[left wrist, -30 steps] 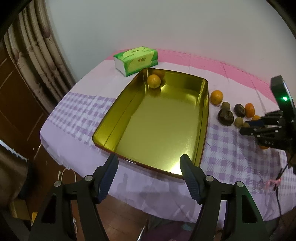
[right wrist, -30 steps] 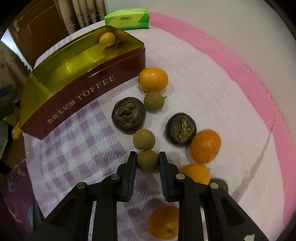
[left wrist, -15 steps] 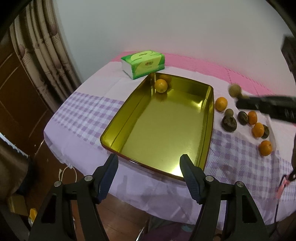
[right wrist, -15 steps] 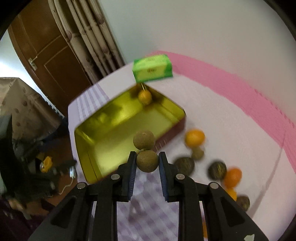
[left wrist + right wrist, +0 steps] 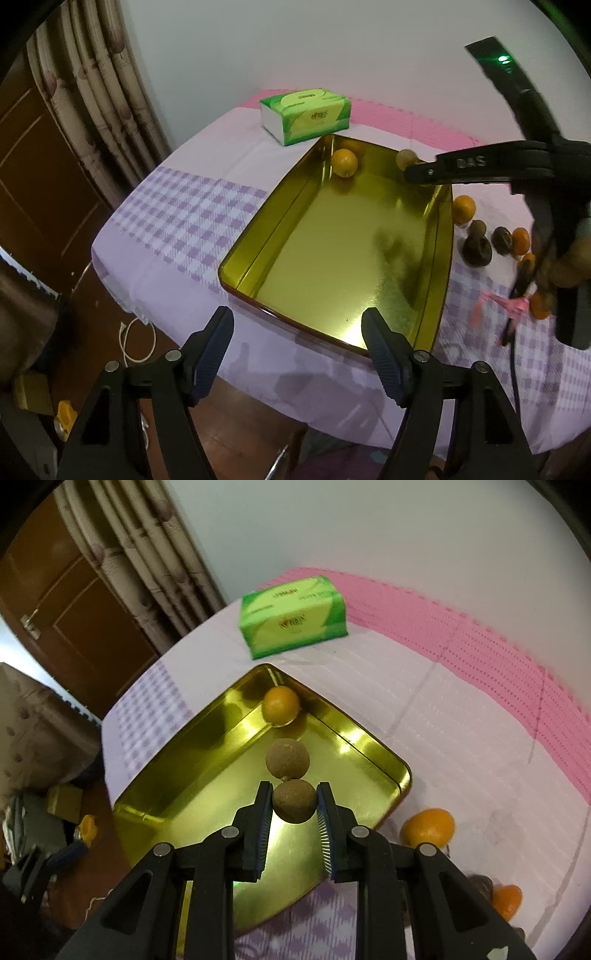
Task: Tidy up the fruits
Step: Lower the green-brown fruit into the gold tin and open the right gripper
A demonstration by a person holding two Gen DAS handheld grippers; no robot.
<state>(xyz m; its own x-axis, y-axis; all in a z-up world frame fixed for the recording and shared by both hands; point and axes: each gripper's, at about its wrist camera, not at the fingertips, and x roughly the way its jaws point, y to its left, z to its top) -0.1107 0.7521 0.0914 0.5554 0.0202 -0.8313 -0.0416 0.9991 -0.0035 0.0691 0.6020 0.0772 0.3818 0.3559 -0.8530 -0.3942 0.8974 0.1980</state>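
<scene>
**Longan pair held above gold tin; left gripper idle and open**

The right hand-held gripper (image 5: 294, 800) is clamped on a brown longan (image 5: 294, 800), pads pressing both sides of the fruit. A second longan (image 5: 287, 758) hangs touching the first on its far side — the two appear joined at a short stem. Both sit in the air over the gold tin (image 5: 380, 755), above its far half. In the left wrist view the same gripper reaches in from the right over the tin's far right corner, a longan visible at its tip.

One orange fruit (image 5: 280, 704) lies inside the tin, in the far corner against the wall. The rest of the tin floor is bare and reflective.

The left hand-held gripper (image 5: 297, 345) stands at the tin's near edge, low, with its jaws about half apart and nothing between them; they have just been opening slightly.

On the tabletop (image 5: 177, 206), right of the tin: an orange fruit (image 5: 463, 209) just beside the tin wall, then dark round fruits (image 5: 477, 251) and further oranges (image 5: 521, 240) in a loose cluster — partly hidden by the right arm of the rig.

A green tissue box (image 5: 304, 114) stands beyond the tin's far end, near it but apart. The cloth is purple check with a pink band at the wall.
</scene>
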